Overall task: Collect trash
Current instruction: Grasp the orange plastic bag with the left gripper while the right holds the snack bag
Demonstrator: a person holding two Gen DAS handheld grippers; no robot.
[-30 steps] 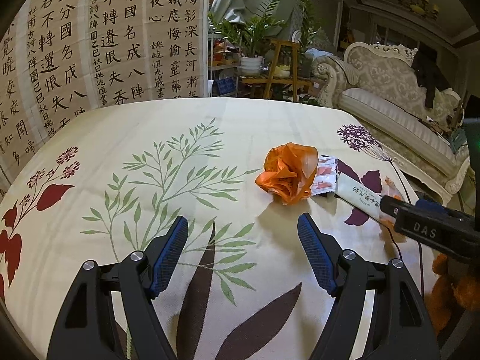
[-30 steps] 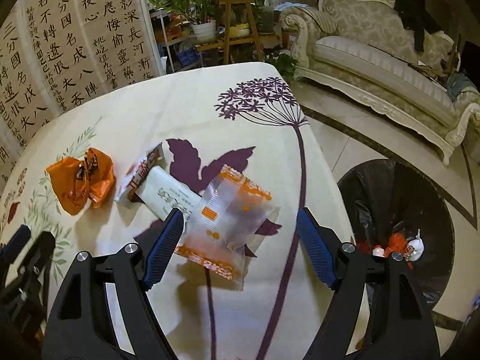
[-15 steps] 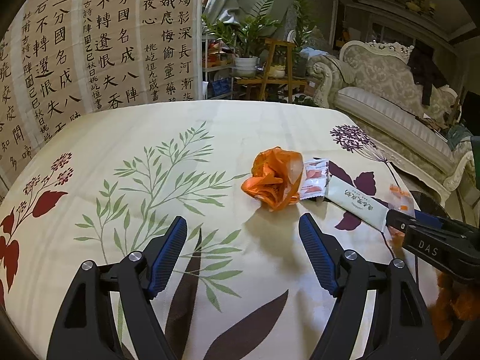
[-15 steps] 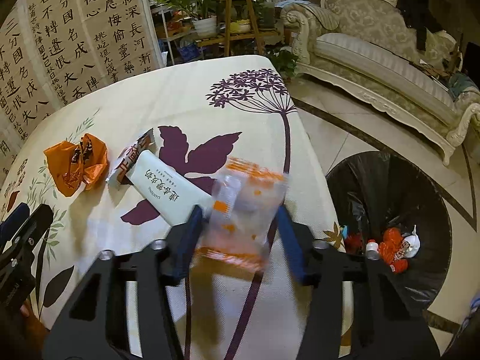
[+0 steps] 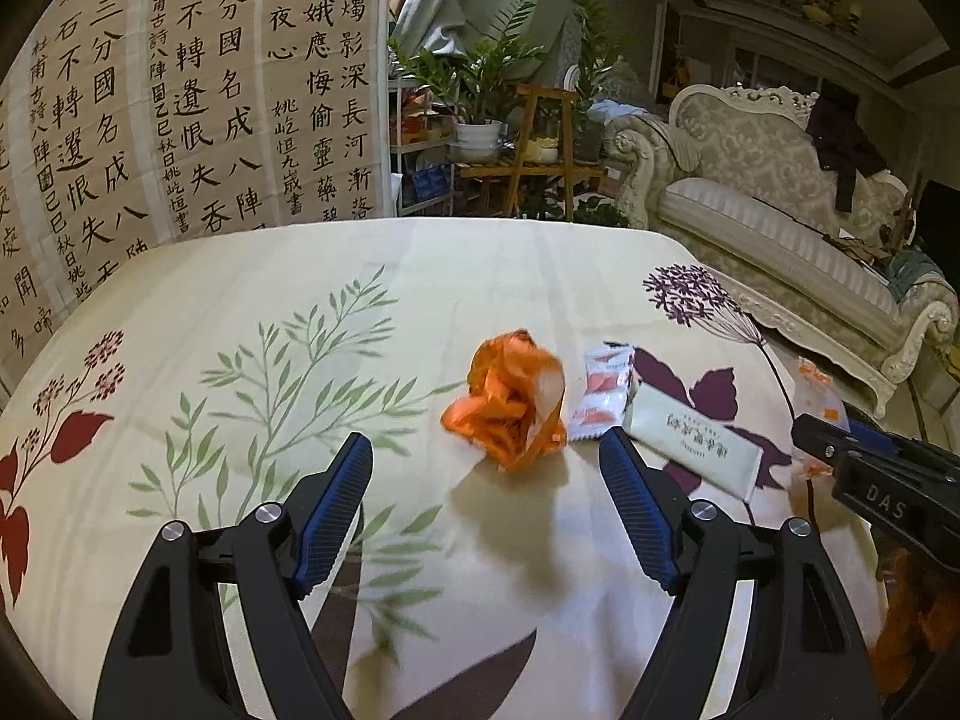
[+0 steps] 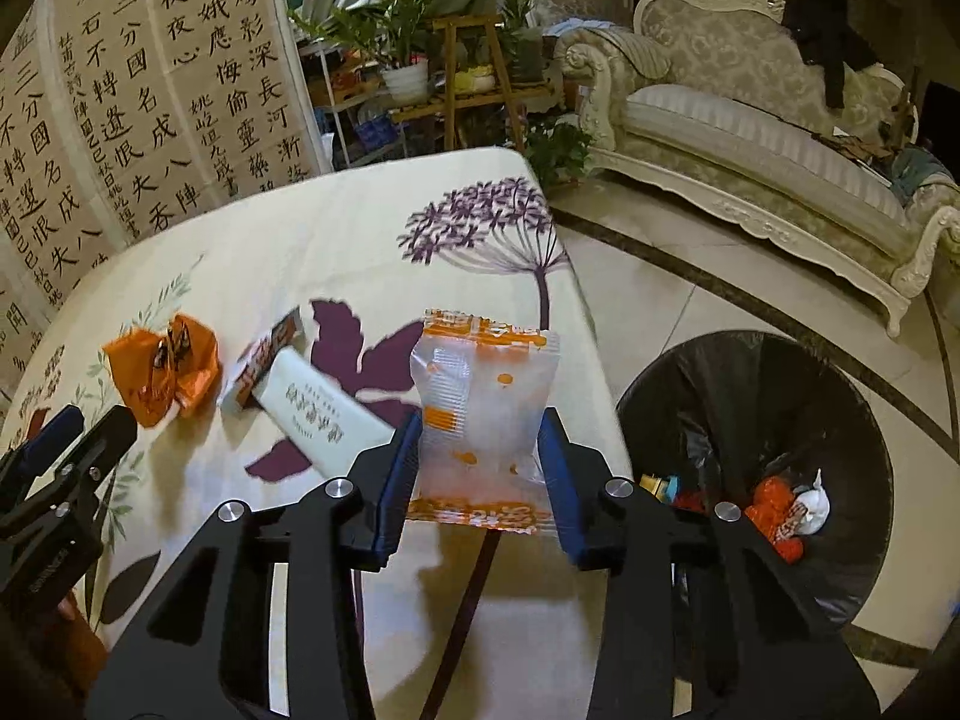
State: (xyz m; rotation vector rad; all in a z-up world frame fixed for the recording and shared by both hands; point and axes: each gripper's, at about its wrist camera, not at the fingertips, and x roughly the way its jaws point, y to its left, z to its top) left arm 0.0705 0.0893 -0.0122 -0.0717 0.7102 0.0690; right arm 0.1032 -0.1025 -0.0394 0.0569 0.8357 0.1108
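Four wrappers [image 6: 483, 402]: three on table [image 6: 336, 240], one in right gripper [image 6: 480, 468]

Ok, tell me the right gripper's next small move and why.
Probably swing right, over the black-lined bin. The right gripper is closing, its pads already pressing the clear orange-printed wrapper, lifted off the table. The bin sits open on the floor just right of the table edge, trash already inside.
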